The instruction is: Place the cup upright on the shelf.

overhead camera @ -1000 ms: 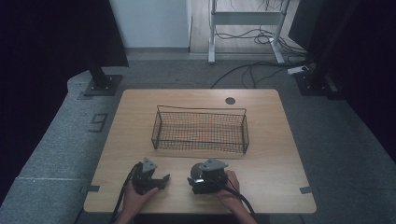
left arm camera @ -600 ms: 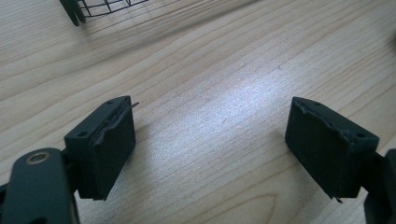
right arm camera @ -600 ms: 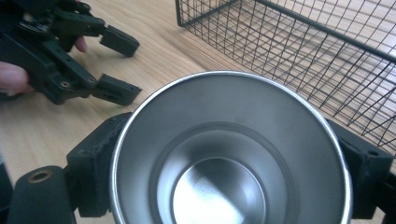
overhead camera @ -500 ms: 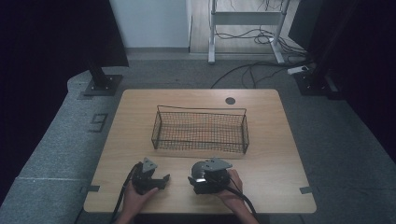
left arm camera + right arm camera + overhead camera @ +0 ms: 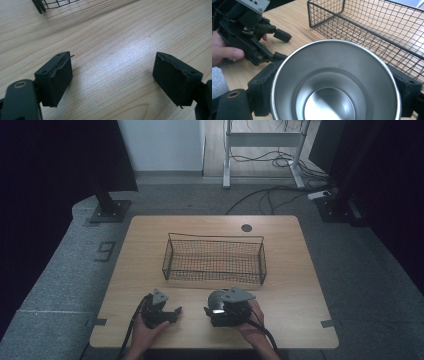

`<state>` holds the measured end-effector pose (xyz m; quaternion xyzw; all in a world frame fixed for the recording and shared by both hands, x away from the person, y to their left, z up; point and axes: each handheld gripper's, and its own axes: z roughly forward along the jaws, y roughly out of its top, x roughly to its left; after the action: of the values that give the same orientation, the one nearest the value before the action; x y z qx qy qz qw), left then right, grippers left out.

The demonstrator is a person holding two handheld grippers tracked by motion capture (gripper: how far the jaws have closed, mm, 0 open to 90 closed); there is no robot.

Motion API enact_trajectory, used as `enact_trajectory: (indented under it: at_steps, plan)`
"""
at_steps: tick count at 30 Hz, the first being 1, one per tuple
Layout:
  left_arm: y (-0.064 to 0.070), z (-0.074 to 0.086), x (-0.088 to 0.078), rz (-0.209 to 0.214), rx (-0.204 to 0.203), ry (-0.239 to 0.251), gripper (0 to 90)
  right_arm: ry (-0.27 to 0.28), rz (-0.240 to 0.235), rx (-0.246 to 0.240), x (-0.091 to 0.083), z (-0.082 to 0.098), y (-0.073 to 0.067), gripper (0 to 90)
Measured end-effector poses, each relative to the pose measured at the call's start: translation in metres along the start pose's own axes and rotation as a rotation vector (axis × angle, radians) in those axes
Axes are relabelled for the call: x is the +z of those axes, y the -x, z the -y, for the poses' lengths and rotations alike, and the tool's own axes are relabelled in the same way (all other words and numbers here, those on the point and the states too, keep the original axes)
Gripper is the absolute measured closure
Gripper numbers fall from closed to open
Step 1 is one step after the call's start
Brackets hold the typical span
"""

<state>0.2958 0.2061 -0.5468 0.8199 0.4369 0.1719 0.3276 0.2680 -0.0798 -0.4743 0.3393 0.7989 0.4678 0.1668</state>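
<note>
Steel cup [image 5: 217, 301] sitting near desk [image 5: 300, 270] front edge, mostly hiding inside right gripper [image 5: 212, 310]. Left gripper [image 5: 112, 77] gaping wide over bare wood. Right gripper view: jaws clamping cup, bottom rim cropping off, wire basket [image 5: 372, 30] just beyond.

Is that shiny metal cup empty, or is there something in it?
Empty. The right gripper view looks straight into the steel cup, and its bare, shiny bottom shows with nothing inside. The right gripper clamps it from both sides.
</note>
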Motion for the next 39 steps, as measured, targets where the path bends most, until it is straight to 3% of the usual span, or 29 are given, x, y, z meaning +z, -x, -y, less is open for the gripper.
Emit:
enact_trajectory:
  at_steps: [7, 22, 39]
  plan:
    - [0.000, 0.000, 0.000, 0.000, 0.000, 0.000, 16.1, 0.019, -0.013, 0.001, -0.005, -0.003, -0.001, 13.4]
    - [0.000, 0.000, 0.000, 0.000, 0.000, 0.000, 16.1, 0.026, -0.002, 0.036, -0.010, -0.007, 0.010, 13.4]
    - [0.000, 0.000, 0.000, 0.000, 0.000, 0.001, 16.2, 0.050, 0.020, 0.041, -0.017, -0.018, 0.020, 13.4]
